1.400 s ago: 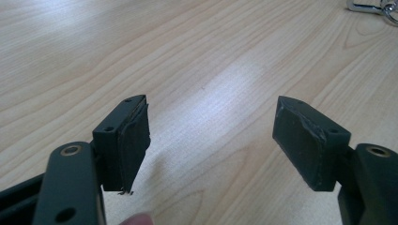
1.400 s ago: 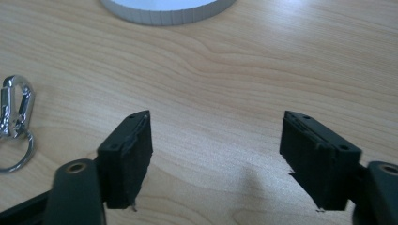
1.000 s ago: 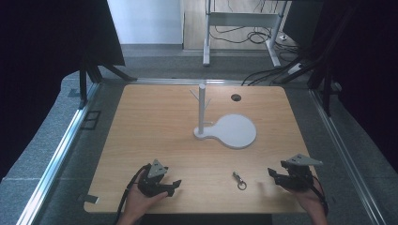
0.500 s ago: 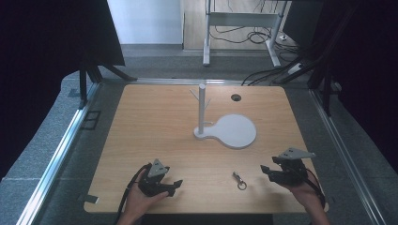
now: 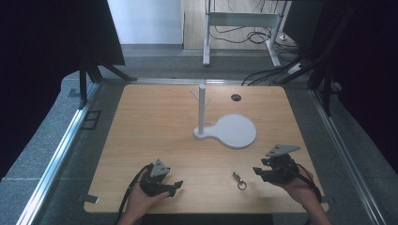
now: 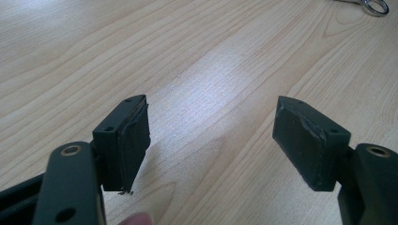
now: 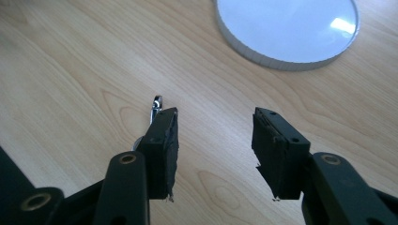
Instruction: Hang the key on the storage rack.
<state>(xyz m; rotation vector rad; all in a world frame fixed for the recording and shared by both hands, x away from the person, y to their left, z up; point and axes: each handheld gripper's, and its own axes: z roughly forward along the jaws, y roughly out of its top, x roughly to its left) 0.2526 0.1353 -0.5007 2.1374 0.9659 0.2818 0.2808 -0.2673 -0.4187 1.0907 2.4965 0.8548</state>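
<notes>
Near edge of the wooden table [image 5: 155,117]: left gripper [image 5: 174,186] sits low at the front-left, held in the person's left hand [image 5: 141,199], jaws spread wide w/ nothing between them; in the left gripper view the left gripper [image 6: 211,136] looks over bare wood, and the key ring [image 6: 371,4] just peeks in at the top-right corner, well apart from the pads. Right gripper [image 5: 259,171] is at front-right, held by the right hand [image 5: 300,190], grey three-cornered plate [image 5: 282,149] on top, jaws pointing toward table centre. In the right gripper view the right gripper [image 7: 215,140] has its jaws apart, empty; a small metal clasp [image 7: 156,105] pokes up just behind the left pad, partly hidden by it, touching or not – can't tell. From the high view the metal clasp w/ ring [image 5: 239,180] lies flat on the wood btwn the two grippers, nearer the right one, just beside its tips. Farther back, mid-table, a white stand [image 5: 202,110] rises upright w/ short pegs near the top, from a white base whose round disc [image 5: 233,131] spreads to its right; the disc edge [image 7: 286,28] also shows at the top of the right gripper view. Beyond that, a dark round hole [image 5: 235,97] near the far edge. Past the table: grey floor, cables [image 5: 263,35], metal frame legs [image 5: 206,33].
</notes>
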